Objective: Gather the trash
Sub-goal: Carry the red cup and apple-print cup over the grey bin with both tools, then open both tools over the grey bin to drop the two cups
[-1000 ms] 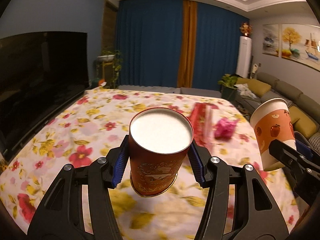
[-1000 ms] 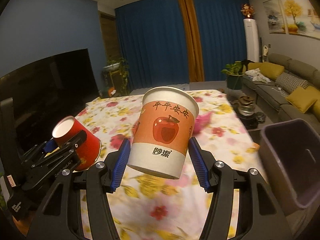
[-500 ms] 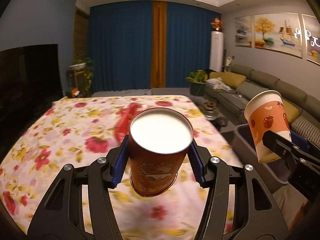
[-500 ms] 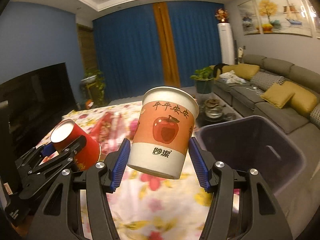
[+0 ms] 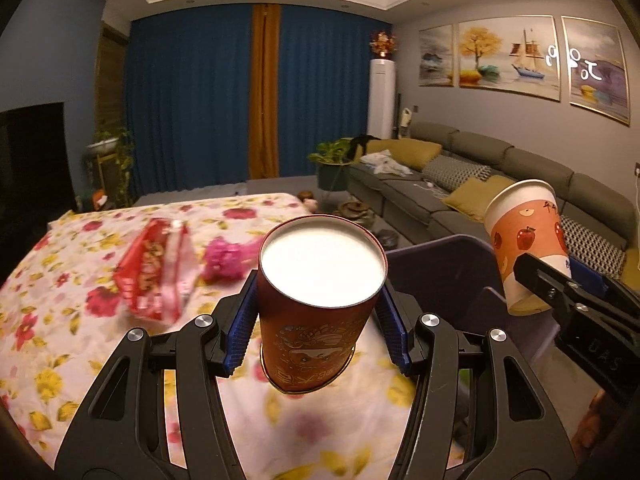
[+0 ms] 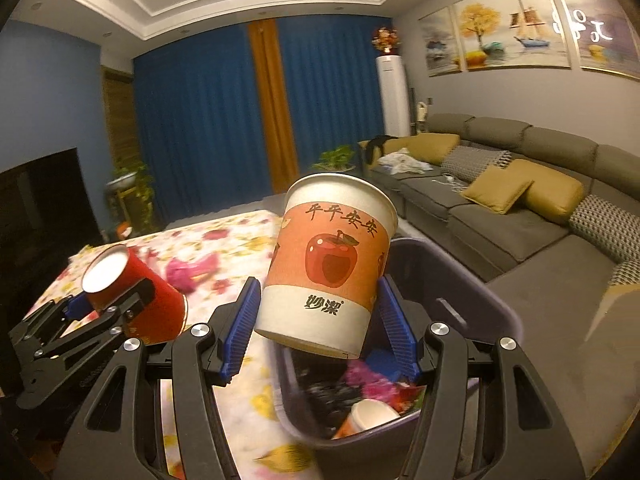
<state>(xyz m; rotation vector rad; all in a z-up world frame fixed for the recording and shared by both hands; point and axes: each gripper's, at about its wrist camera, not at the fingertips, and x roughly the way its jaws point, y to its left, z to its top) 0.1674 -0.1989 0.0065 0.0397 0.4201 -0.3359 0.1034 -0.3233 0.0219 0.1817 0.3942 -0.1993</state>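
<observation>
From the left wrist camera, the left gripper is clamped on a red cup, its blue pads pressing both sides of the cup wall. The cup stands upright between the fingers, white inside showing at the rim. It hangs above the flowered tablecloth. On the cloth beyond lie a red snack bag and a crumpled pink wrapper — both well apart from the gripper. To the right, the dark bin stands just beside the table edge, and the apple cup is held above it.

From the right wrist camera, the right gripper is clamped on the apple cup, tilted slightly, its base over the open bin. Inside the bin lie another paper cup and pink scraps. At left, the red cup sits in the left gripper over the tablecloth. A grey sofa fills the right side.
</observation>
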